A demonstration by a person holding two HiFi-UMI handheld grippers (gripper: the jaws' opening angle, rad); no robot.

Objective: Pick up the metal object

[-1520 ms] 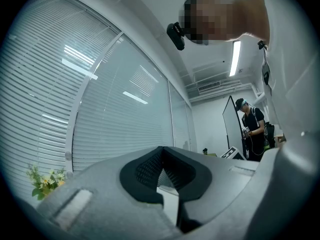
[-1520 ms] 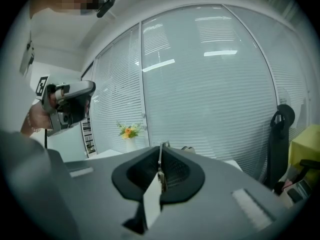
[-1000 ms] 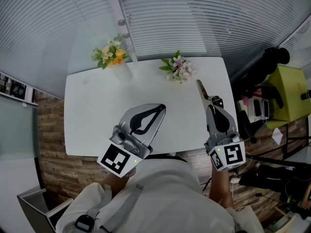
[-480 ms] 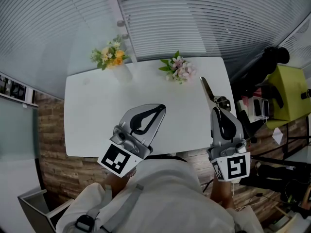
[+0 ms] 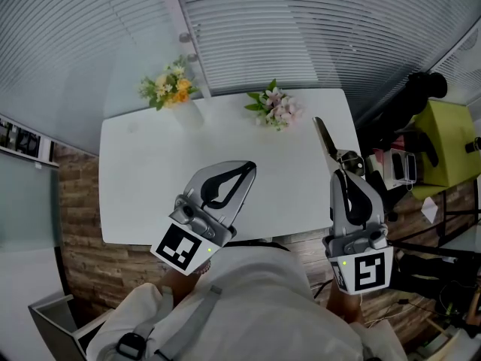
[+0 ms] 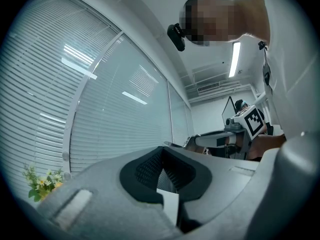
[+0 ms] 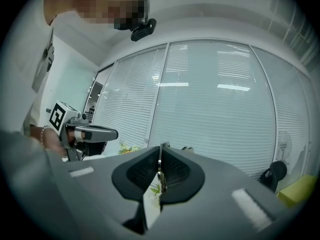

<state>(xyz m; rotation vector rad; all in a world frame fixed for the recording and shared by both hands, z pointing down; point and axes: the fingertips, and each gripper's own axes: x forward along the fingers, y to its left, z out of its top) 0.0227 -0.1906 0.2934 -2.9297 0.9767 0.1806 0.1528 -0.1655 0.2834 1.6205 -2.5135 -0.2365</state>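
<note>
Metal object (image 5: 325, 136) is seen clamped edge-on between the closed jaws of the right gripper (image 5: 344, 160), at 3 o'clock over the white table (image 5: 150, 179), apparently lifted clear. Pick-up is judged done. Left gripper (image 5: 248, 166) is held at 6 o'clock, jaws together, nothing gripped.

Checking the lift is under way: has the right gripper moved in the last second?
Yes. The right gripper, shut on the metal object, has drawn back toward the person and slightly rightward relative to the table.

Thin metal object (image 7: 161, 151) edge-on, clamped in right gripper (image 7: 159, 174); left gripper (image 7: 107, 133) at left.
</note>
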